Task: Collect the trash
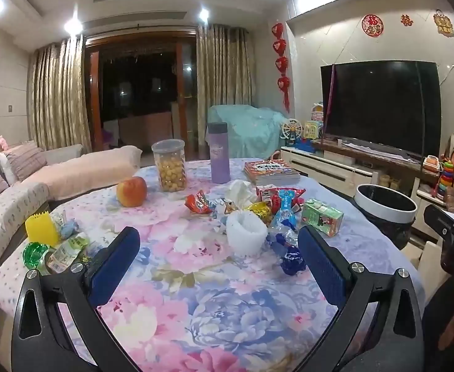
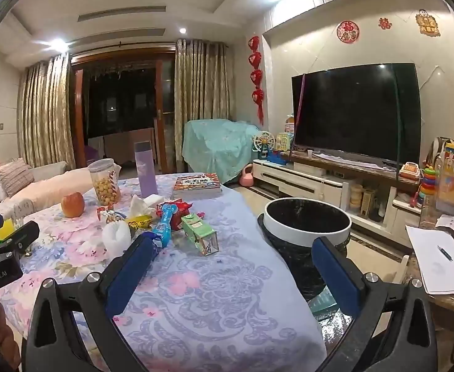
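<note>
Over the floral tablecloth (image 1: 202,303) your left gripper (image 1: 219,248) hovers, jaws apart, nothing held. Your right gripper (image 2: 233,257) hangs near the table's edge, jaws apart too, empty. Wrapper pile (image 1: 257,207) and green juice carton (image 1: 321,217) lie mid-table; the trash bin (image 2: 307,220) stands just beside the table.

"GenRobot.AI" on the left tool (image 2: 8,232) body.

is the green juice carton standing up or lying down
Lying down. The green carton rests on its long side on the floral tablecloth, one end toward the camera, beside the blue wrapper.
</note>
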